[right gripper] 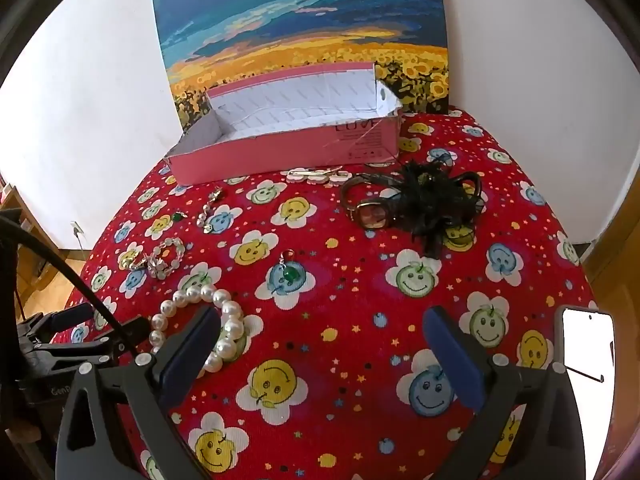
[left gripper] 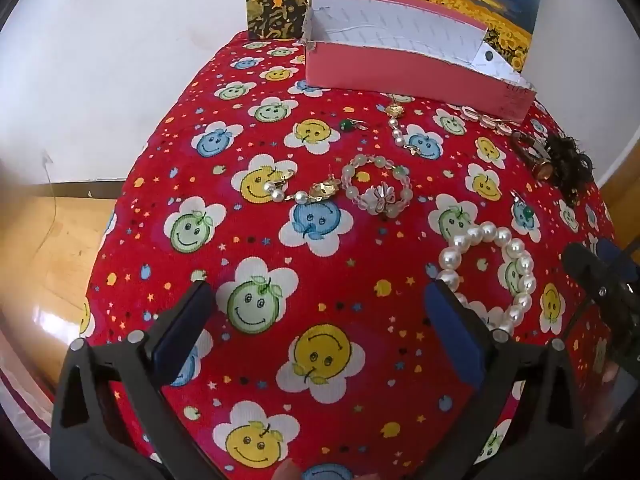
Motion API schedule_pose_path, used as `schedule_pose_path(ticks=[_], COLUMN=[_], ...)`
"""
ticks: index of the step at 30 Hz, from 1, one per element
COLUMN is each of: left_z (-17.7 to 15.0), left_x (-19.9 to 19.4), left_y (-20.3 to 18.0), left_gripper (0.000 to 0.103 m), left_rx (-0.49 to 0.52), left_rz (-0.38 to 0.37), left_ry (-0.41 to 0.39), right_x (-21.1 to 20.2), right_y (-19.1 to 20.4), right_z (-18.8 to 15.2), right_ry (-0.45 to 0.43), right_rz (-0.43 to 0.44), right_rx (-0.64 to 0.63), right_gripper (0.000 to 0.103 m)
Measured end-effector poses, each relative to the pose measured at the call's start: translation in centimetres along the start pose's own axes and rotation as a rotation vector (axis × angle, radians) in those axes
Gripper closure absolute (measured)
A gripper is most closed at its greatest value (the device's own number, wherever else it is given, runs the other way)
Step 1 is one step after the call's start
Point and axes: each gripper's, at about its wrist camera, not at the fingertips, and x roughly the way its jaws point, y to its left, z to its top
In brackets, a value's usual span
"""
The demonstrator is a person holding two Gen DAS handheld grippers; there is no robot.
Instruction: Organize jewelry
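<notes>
Your left gripper (left gripper: 316, 320) is wide open and holds nothing. It hangs over the red cloth (left gripper: 360, 264) with the smiley flowers. Your right gripper (right gripper: 320, 344) is wide open too, and it holds nothing.

The jewelry lies spread on the cloth. The big pearl bracelet (left gripper: 490, 276) sits just by your left gripper's right finger. In the right view, the same pearl bracelet (right gripper: 200, 328) sits partly behind the left finger. A pale bead bracelet (left gripper: 376, 190) lies near the middle, touching a gold pearl earring (left gripper: 292, 190). A green bead earring (right gripper: 289, 270) lies alone. The watch (right gripper: 370, 212) touches a black feather clip (right gripper: 432, 204). The pink box (right gripper: 288, 136) stands at the back, against the sunflower painting (right gripper: 300, 28). A phone (right gripper: 586, 344) glows at your right.
</notes>
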Motion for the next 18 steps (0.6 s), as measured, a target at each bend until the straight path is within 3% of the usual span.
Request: schedule_pose_path(ticks=[18], left_z=[0.1], left_x=[-0.4], left_y=[0.9], left_gripper=[0.004], left_rx=[0.009], left_rz=[-0.004], left_ry=[0.029], right_x=[-0.3], right_y=[0.6], right_z=[-0.2], right_ry=[0.003], right_rz=[0.000], right_rx=[-0.008], right_gripper=[0.000])
